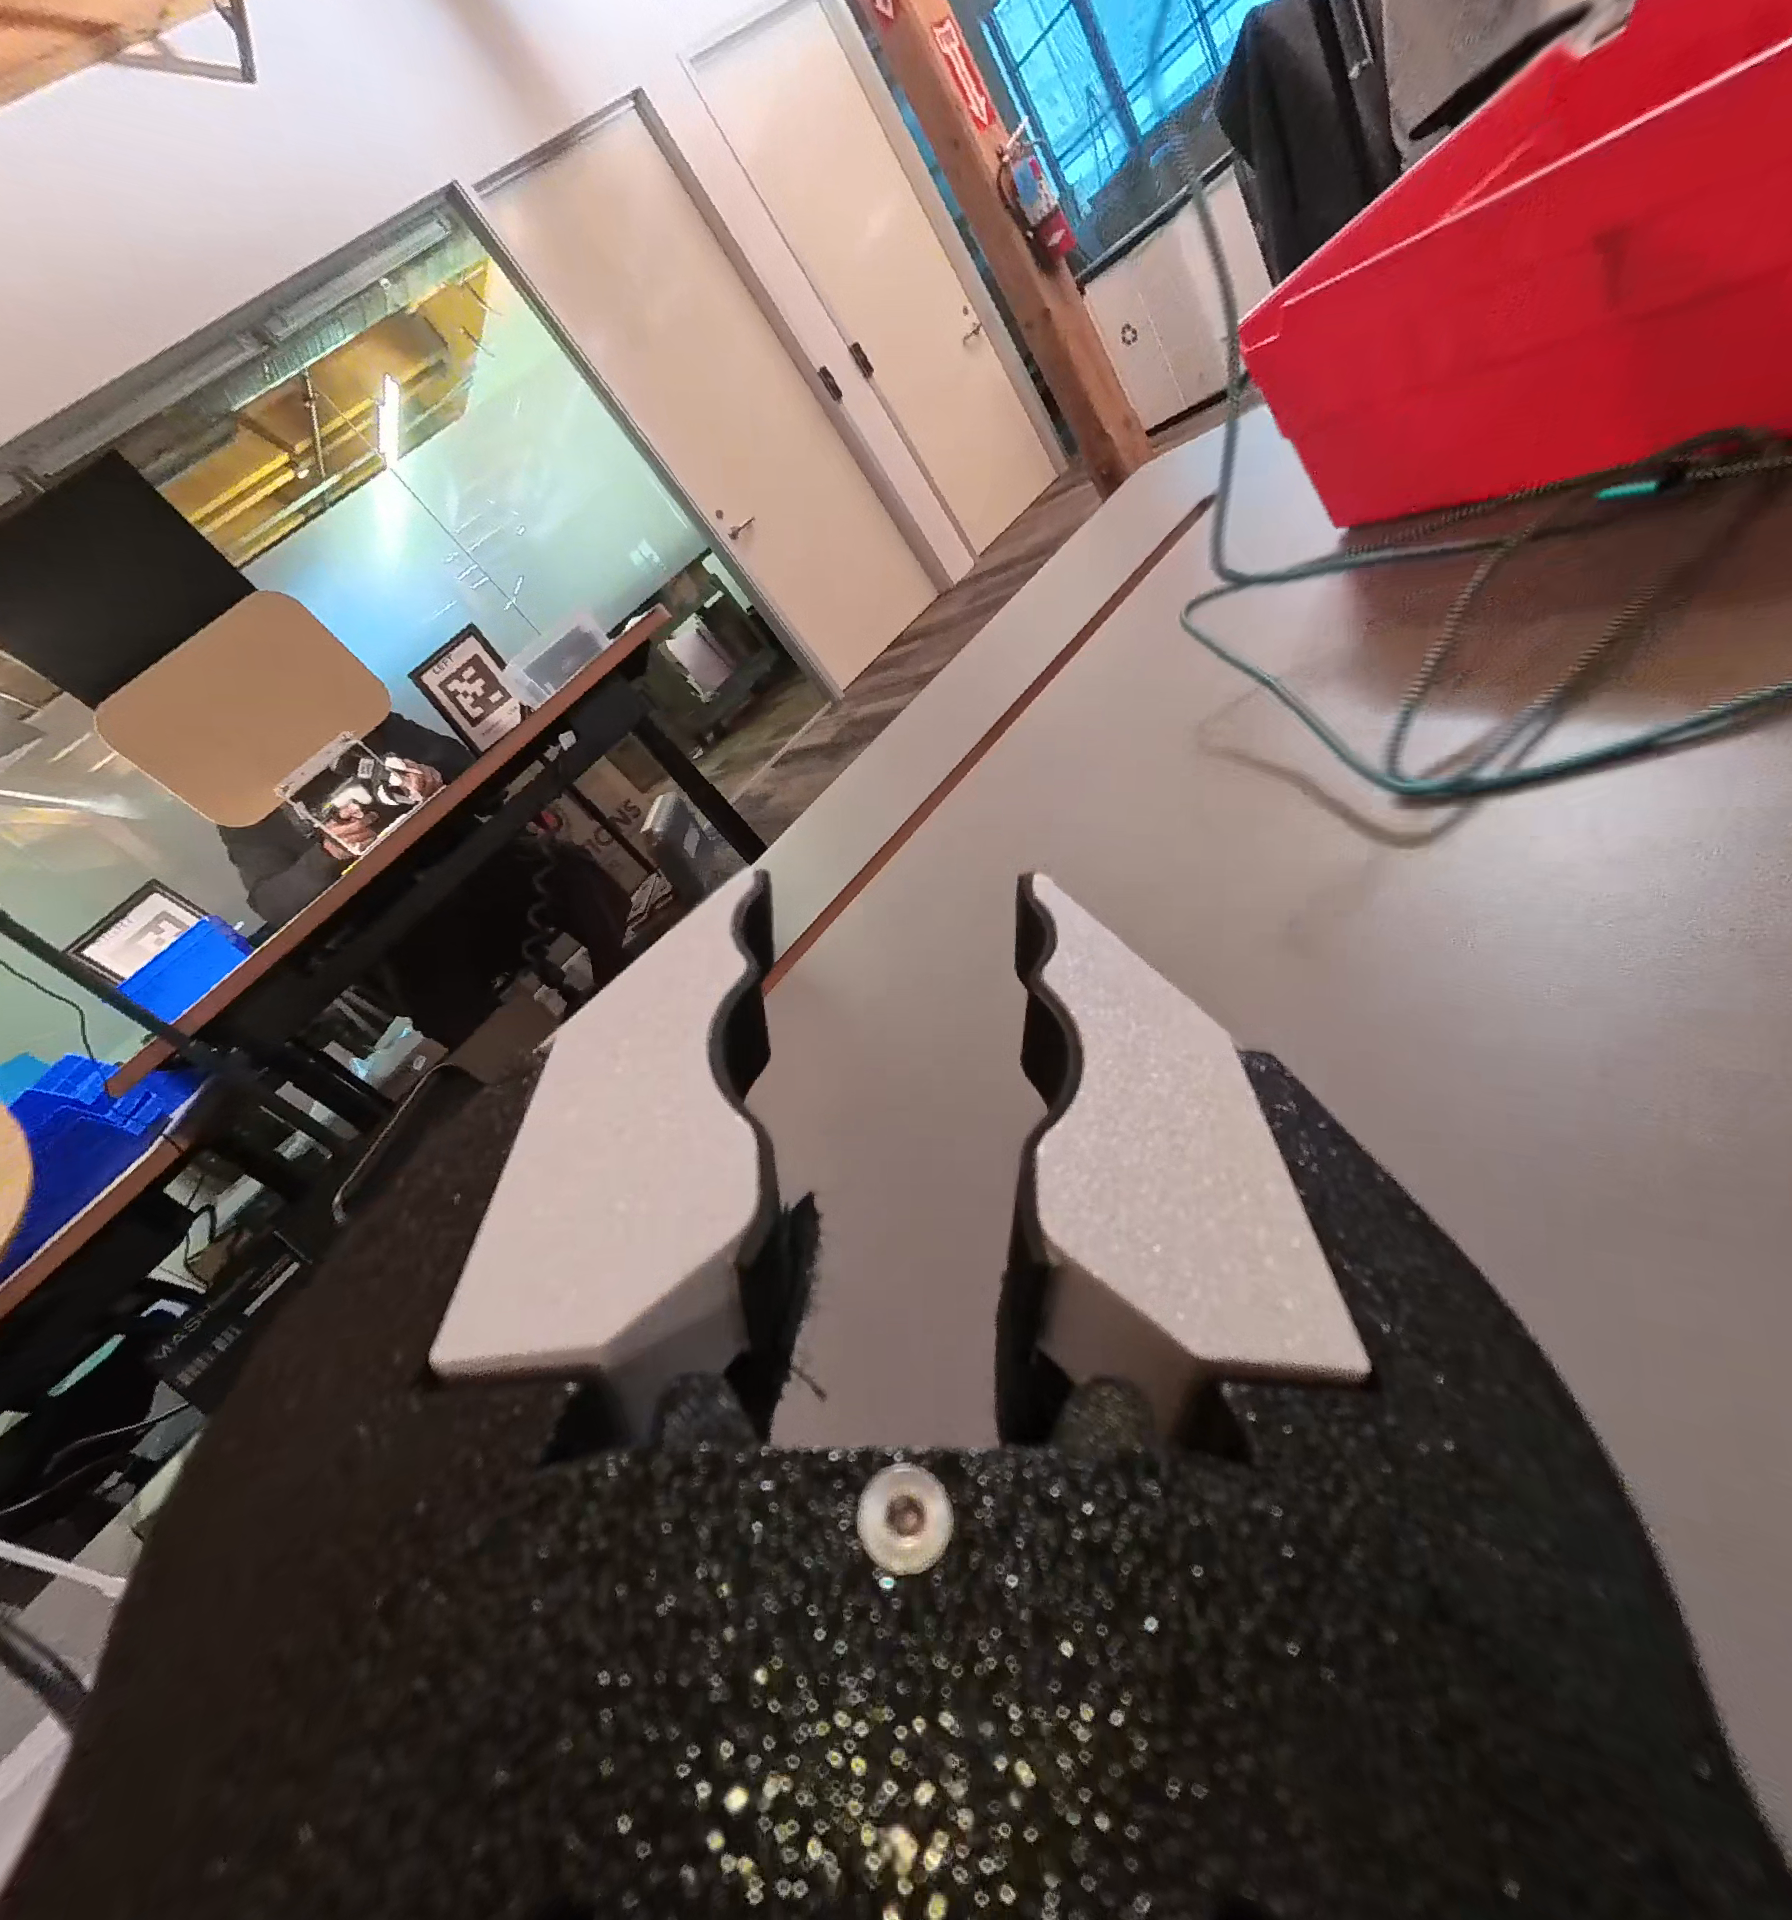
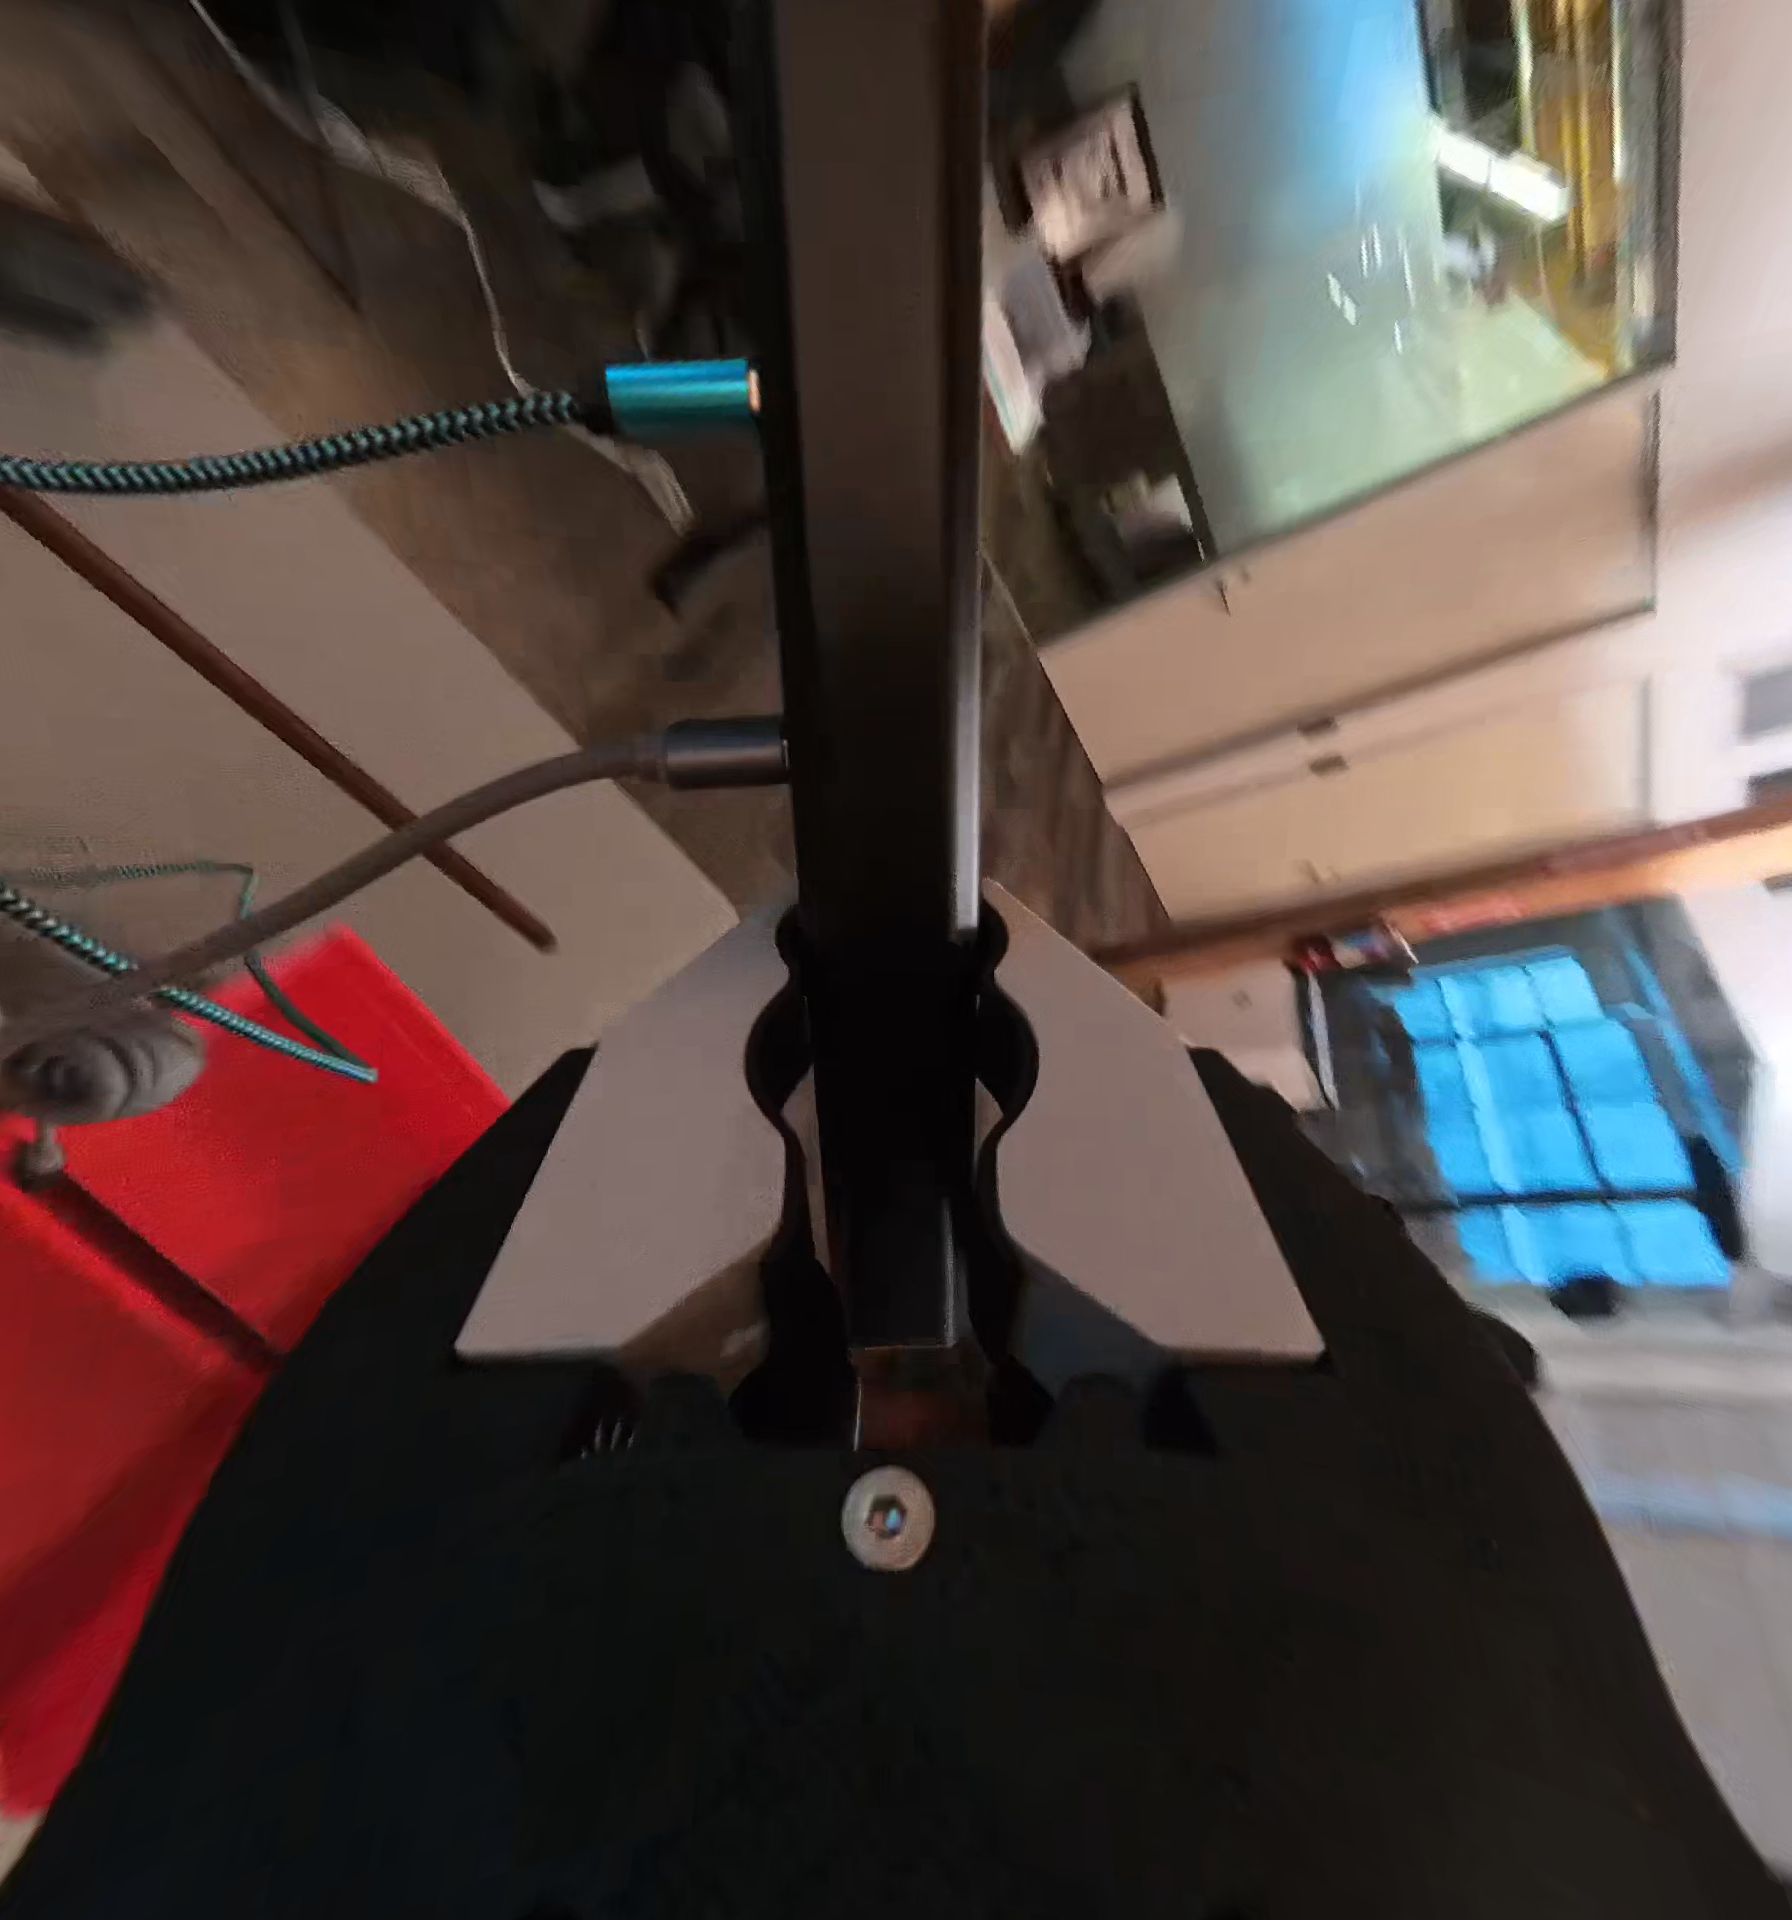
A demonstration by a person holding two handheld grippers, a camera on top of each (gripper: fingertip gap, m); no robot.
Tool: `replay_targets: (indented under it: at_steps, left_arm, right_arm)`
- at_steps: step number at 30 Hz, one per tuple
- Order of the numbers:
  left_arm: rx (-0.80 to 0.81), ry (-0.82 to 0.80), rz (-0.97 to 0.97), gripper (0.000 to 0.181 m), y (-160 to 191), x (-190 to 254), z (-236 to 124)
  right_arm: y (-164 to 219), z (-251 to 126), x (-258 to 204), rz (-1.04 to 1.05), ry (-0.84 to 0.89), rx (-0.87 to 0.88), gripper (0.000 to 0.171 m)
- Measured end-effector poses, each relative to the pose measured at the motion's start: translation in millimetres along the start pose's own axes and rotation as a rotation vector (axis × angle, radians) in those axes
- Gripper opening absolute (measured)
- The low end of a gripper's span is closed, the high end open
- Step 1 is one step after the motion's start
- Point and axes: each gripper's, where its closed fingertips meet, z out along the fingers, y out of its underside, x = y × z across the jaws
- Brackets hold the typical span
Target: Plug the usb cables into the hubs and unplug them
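My right gripper point(image 2: 887, 925) is shut on a long black USB hub point(image 2: 871, 520) and holds it up in the air, pointing away from the camera. Two cables are plugged into the hub's left side: a teal braided cable point(image 2: 248, 468) with a blue metal plug point(image 2: 679, 400) farther out, and a grey cable point(image 2: 435, 831) with a dark grey plug point(image 2: 726, 753) nearer the fingers. My left gripper point(image 1: 892, 894) is open and empty, low over the grey table point(image 1: 1494, 1039). Loops of teal cable point(image 1: 1443, 727) lie on the table ahead and to its right.
A red bin point(image 1: 1557, 312) stands on the table at the right; it also shows in the right wrist view point(image 2: 92, 1299). The table edge point(image 1: 975, 748) runs ahead of the left gripper. Beyond it are another desk with blue crates point(image 1: 175, 977), glass walls and doors. One gripper's finger ends stand about 50 cm off the other's.
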Motion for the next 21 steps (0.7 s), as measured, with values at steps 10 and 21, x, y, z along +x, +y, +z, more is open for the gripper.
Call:
replay_targets:
  at_steps: [10,21]
  left_arm:
    - [-0.032,0.020,0.017,0.039,7,4,4]
    - [-0.061,0.049,0.090,0.034,10,14,9]
  right_arm:
    - [190,91,-112,-0.277,-0.258,-0.508,0.025]
    - [265,146,-214,-0.366,-0.488,-0.640,0.026]
